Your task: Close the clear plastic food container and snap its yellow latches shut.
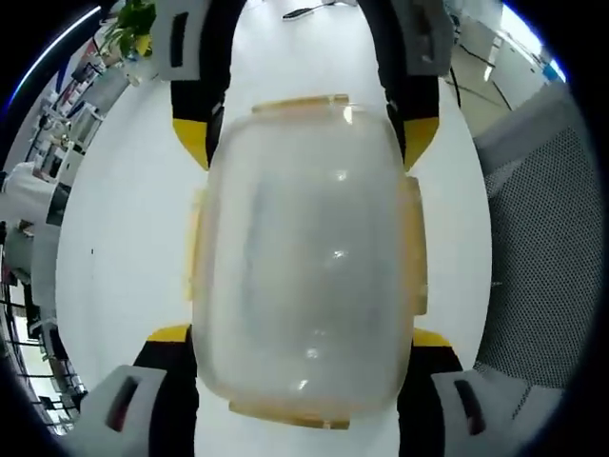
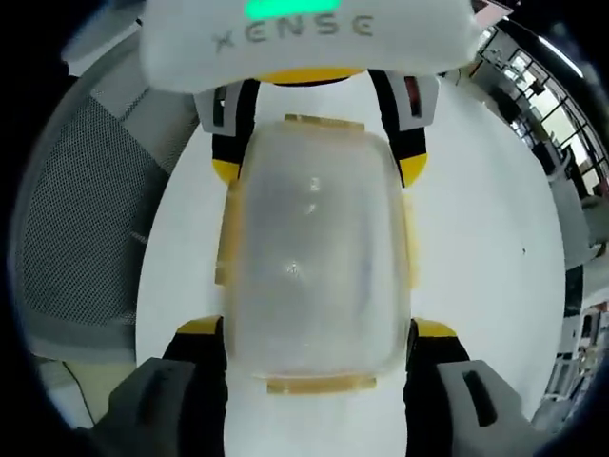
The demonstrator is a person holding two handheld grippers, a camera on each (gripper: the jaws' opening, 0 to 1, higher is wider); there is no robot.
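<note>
One clear plastic food container lies on the white table with two grippers meeting over it from opposite ends, its long axis running straight from one to the other. Four yellow latches can be counted, one per side (whether they are snapped home, I cannot tell). The left gripper and right gripper each stand spread, jaws flanking the container's ends.

I am seeing 1 clear plastic container, 4 yellow latches lying along its edges, 2 grippers counting my own pair, 1 white table, and 1 mesh chair.
</note>
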